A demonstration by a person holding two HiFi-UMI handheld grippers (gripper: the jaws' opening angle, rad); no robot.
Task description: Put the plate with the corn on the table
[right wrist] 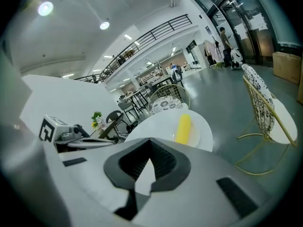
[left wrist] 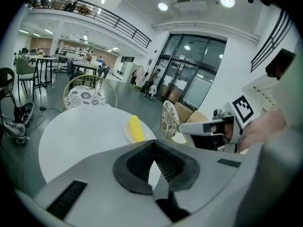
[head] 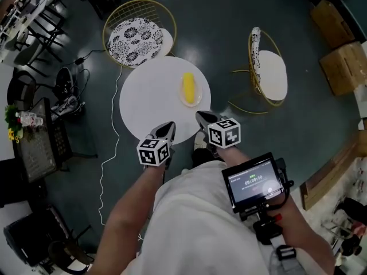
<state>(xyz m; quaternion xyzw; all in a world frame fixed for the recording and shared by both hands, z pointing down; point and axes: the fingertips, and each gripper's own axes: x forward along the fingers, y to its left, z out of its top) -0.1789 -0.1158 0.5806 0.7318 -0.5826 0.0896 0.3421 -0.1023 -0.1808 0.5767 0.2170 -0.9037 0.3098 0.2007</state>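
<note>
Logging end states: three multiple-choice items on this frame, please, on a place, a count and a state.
1. Where is the plate with the corn? A round table; B floor; C a gripper.
2. Gold-framed chairs by the table? A one; B two; C four.
3. The left gripper and right gripper are? A shut, empty; B holding the plate; C wide open.
1 A, it rests on the tabletop. 2 B, one beyond, one at the right. 3 A, jaws together, nothing between.

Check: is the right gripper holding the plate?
No, the right gripper is shut on nothing, and the plate with corn sits apart on the table.
</note>
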